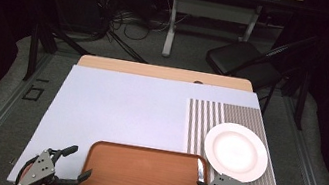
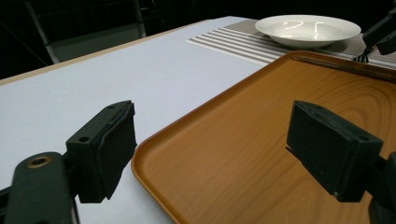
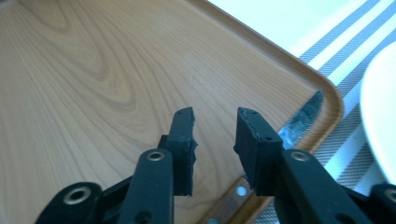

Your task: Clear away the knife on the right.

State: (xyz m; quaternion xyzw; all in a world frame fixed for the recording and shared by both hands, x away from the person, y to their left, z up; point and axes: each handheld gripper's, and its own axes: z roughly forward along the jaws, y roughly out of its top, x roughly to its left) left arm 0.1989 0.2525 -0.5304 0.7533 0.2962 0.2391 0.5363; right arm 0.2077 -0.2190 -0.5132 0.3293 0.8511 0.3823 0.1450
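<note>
One knife (image 3: 301, 122) inside tray (image 3: 93, 70), blade toward far corner, right hand-held gripper (image 3: 215, 135) released above it.

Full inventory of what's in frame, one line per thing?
Tray: 1, brown wood-grain, near edge of the table, between the two grippers.
Plate: 1, white, on the striped mat, right of the tray.
Mat: 1, brown and white stripes, right side of the table.
Knife: 1, metal blade with wooden handle, lying in the tray along its right rim.
Table: 1, pale blue-white top with a wooden far edge.
Chair: 1, black, on the floor beyond the table.
Left gripper: 1, black, jaws open astride the tray's left rim.
Right gripper: 1, black, jaws apart over the tray by the knife.
</note>
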